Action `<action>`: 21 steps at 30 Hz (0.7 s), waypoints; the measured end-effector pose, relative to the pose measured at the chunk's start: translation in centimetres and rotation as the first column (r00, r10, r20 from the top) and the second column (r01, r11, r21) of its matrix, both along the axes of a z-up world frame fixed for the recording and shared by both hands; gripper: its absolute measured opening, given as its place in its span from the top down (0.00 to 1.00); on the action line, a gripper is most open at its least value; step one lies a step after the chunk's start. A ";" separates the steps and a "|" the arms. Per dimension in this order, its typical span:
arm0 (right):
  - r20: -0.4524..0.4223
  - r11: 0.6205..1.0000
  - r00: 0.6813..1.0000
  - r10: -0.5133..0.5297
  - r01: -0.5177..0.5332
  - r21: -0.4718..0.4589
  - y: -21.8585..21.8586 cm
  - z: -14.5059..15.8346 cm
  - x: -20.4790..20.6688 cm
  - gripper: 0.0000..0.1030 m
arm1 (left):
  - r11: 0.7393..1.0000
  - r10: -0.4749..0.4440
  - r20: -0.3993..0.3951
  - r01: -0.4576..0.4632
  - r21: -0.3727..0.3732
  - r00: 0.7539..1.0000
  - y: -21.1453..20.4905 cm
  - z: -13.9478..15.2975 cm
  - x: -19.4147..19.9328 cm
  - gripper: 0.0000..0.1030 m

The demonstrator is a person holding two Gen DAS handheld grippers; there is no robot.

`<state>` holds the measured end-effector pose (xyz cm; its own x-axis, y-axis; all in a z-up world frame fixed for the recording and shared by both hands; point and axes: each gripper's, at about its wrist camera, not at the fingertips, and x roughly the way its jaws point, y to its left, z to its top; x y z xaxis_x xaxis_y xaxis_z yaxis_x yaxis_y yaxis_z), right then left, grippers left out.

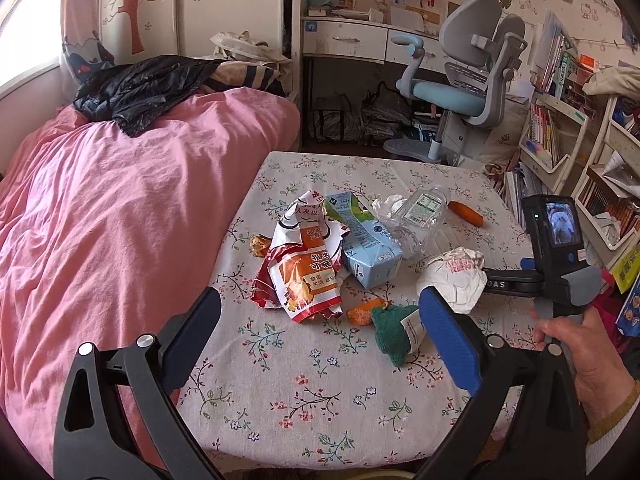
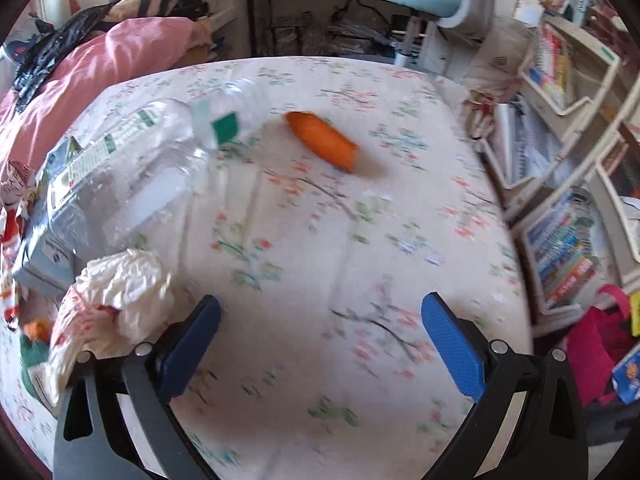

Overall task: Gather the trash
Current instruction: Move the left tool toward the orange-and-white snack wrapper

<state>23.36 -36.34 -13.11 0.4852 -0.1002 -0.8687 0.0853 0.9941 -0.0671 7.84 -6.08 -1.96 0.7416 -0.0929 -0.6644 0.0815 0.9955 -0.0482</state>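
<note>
Right wrist view: blurred. Right tongs (image 2: 320, 340) wide open, empty, over bare table (image 2: 320, 240); carrot piece (image 2: 322, 140) upper centre, well beyond tips. Risks: round carrot rolling off pads; bottle (image 2: 132, 160) at upper left getting knocked. Left wrist view: left tongs (image 1: 320, 332) wide open, empty; trash pile mid-frame, wrapper (image 1: 304, 264) just above tips.

Daylight enters from a blown-out window (image 1: 24, 20) at ten o'clock in the left wrist view, lighting the pink bedspread (image 1: 120, 200) and the floral tablecloth (image 1: 320, 380) evenly, with soft shadows beneath the litter. This view is sharp. The right wrist view is motion-blurred: the tablecloth (image 2: 320, 240) pattern smears, and the bottle (image 2: 132, 160) and carrot (image 2: 324, 140) have soft edges. Both views bow straight lines outward and darken to black at the corners.
</note>
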 end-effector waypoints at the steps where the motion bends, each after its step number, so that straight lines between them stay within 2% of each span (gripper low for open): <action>1: 0.011 1.000 1.000 -0.011 0.011 -0.005 -0.4 0.5 -0.9 0.06 | 1.000 0.002 0.003 -0.002 -0.003 1.000 0.2 0.1 -0.1 0.07; 3: 0.043 1.000 0.999 -0.026 0.026 0.007 -0.9 2.0 -2.4 0.06 | 1.000 0.005 0.008 -0.005 -0.017 1.000 0.5 0.2 -0.4 0.07; 6: 0.147 1.000 0.989 -0.014 0.011 0.021 -0.6 5.4 -5.4 0.06 | 1.000 0.007 0.009 -0.006 -0.029 1.000 0.6 0.3 -0.7 0.07; 10: 0.337 0.992 0.941 0.040 -0.078 0.099 0.7 9.4 -10.2 0.06 | 1.000 0.004 0.016 -0.003 -0.024 1.000 0.1 0.4 -1.2 0.07; 15: 0.336 0.976 0.938 0.089 -0.148 0.157 2.2 9.5 -10.3 0.06 | 1.000 -0.001 0.024 0.001 -0.011 1.000 -0.2 0.3 -1.6 0.07; 21: 0.321 0.965 0.942 0.099 -0.170 0.202 2.7 8.7 -10.3 0.06 | 1.000 0.012 0.013 -0.012 -0.016 1.000 0.5 0.2 -1.0 0.07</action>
<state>13.06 -33.69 -4.44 0.7253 0.1638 -0.6686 -0.0691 0.9837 0.1660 6.79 -5.60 -1.76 0.7516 -0.0947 -0.6528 0.0706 0.9955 -0.0632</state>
